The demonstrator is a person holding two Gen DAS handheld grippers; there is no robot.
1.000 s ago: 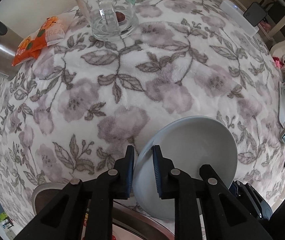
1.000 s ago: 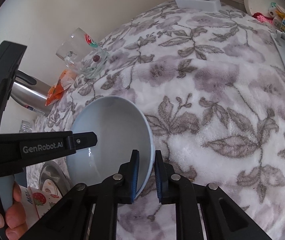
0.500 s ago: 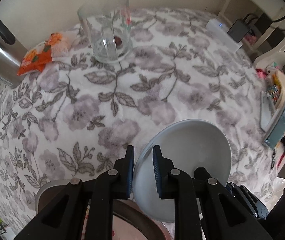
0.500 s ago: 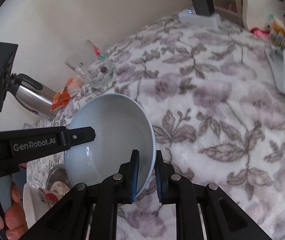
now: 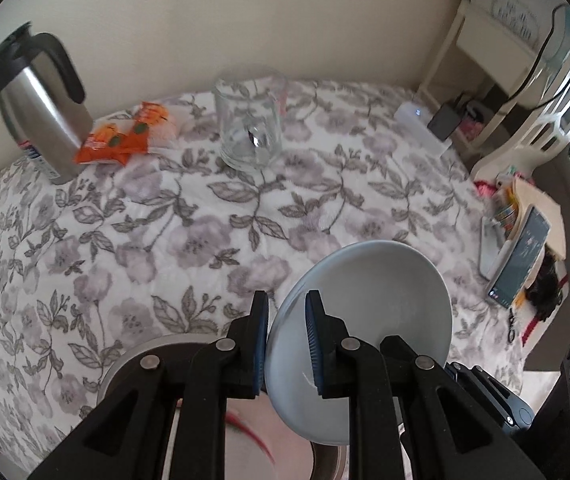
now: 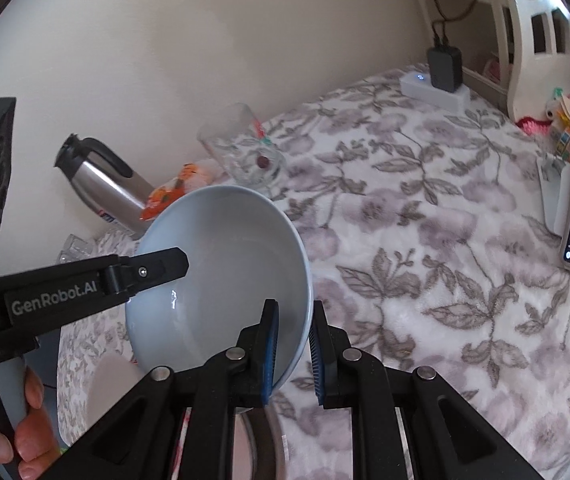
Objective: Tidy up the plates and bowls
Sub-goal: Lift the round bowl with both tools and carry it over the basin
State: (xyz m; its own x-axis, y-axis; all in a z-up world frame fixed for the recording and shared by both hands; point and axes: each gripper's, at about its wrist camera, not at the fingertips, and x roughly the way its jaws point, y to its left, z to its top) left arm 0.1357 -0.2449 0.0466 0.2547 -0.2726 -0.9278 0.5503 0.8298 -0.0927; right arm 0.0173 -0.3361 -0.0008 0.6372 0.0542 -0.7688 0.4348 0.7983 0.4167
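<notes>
You hold the pale blue bowl (image 6: 221, 276) aloft, both the left claw (image 5: 285, 344) and the right claw (image 6: 293, 348) pinching its rim; next, likely lower it level onto the metal dish (image 5: 133, 364) at the tabletop's near edge.

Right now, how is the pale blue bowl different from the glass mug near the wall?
The pale blue bowl is opaque, wide and shallow; the glass mug is clear and tall. The bowl is tilted, pinched at its rim by the left tool and right tool; the mug stands free on the floral cloth.

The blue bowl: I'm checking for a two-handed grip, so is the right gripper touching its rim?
Touching. In the right wrist view the right gripper straddles the blue bowl rim, both pads pressed against it.
</notes>
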